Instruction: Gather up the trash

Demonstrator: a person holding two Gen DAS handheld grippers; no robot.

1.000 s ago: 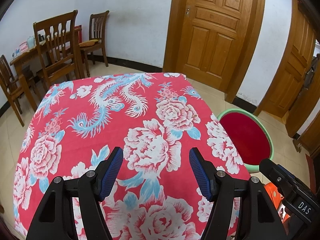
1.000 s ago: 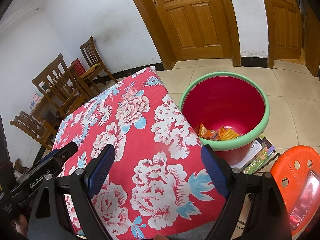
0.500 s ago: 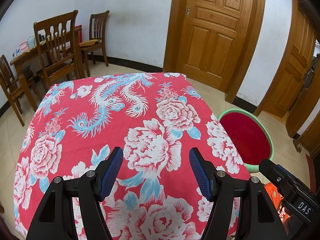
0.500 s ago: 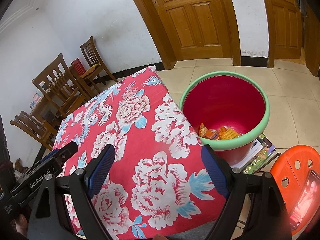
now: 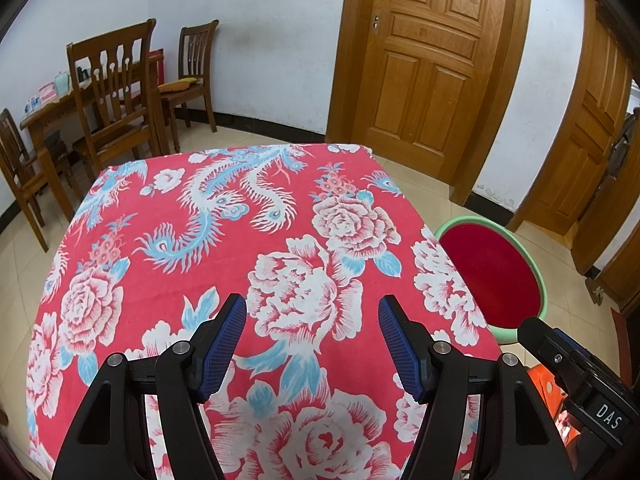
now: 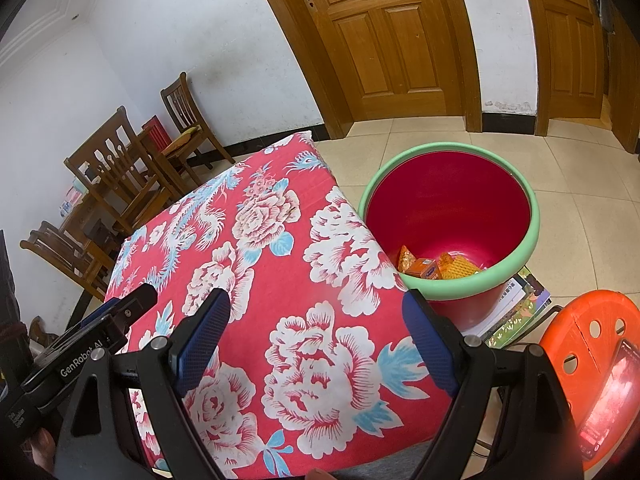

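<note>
A red bin with a green rim [image 6: 516,264] stands on the floor right of the table; orange wrappers and a small orange box [image 6: 436,266] lie inside. The bin also shows in the left wrist view [image 5: 540,280]. The table has a red floral cloth [image 5: 248,240], also in the right wrist view [image 6: 272,264], with no loose trash showing on it. My left gripper [image 5: 312,320] is open and empty above the cloth near the front. My right gripper [image 6: 316,320] is open and empty above the table's front right part, left of the bin.
An orange plastic stool [image 6: 592,340] with a phone [image 6: 608,396] on it stands at the right. Books [image 6: 516,312] lie under the bin. Wooden chairs [image 5: 112,92] and a side table stand at the far left. Wooden doors [image 5: 432,68] are behind.
</note>
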